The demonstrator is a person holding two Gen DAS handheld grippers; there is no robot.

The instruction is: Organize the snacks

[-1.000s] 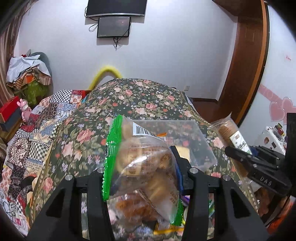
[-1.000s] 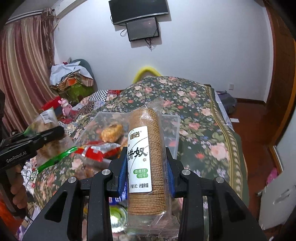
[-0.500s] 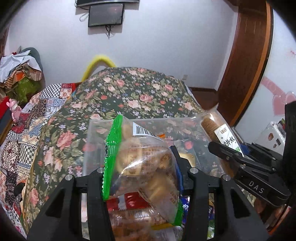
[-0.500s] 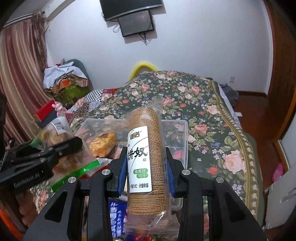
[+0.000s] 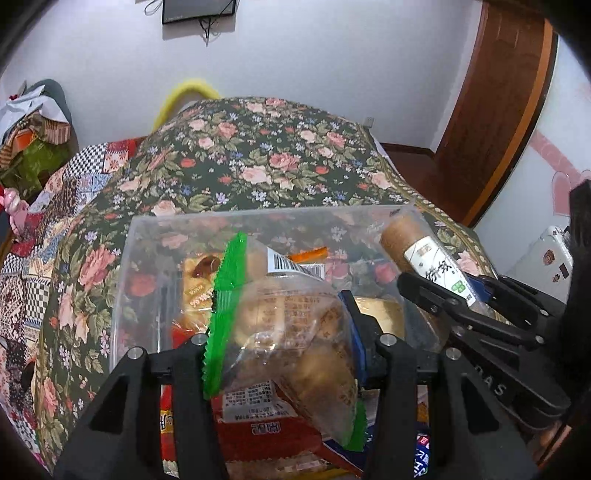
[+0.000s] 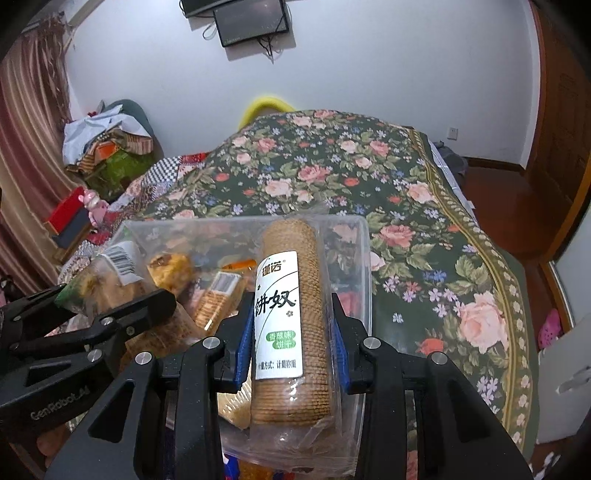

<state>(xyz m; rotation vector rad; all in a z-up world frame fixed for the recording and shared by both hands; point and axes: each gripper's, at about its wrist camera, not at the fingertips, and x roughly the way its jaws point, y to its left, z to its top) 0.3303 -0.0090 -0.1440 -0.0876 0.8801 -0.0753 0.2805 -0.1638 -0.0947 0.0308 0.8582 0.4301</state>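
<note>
Clamping a clear bag of pastries (image 5: pixel 291 325) with a green serrated edge, the left gripper (image 5: pixel 284 332) has its jaws closed on the bag's two sides. The right gripper (image 6: pixel 291 332) has its jaws pressed against the flanks of a biscuit roll (image 6: pixel 288 314) — a wrapped stack of round biscuits with a white label, standing roughly upright between the blue pads (image 6: pixel 245 332). Both loads hang over a clear plastic bin (image 5: pixel 155 229), the pastry bag toward its left half and the biscuit roll toward its right.

Inside the bin lie loose snacks: a red packet (image 5: pixel 266 432) directly under the pastry bag, a yellow-wrapped cake (image 6: pixel 170 269) toward the rear left, a flat cracker pack (image 6: pixel 218 299) near the middle, and a small orange sachet (image 5: pixel 306 254) against the back wall. The two grippers sit close beside each other, each visible at the edge of the other's camera.

The bin rests on a dark floral bedspread (image 6: pixel 406 221), with a patchwork quilt (image 5: pixel 55 206) along its left side — beyond it a white wall carrying a mounted screen (image 6: pixel 251 18).
</note>
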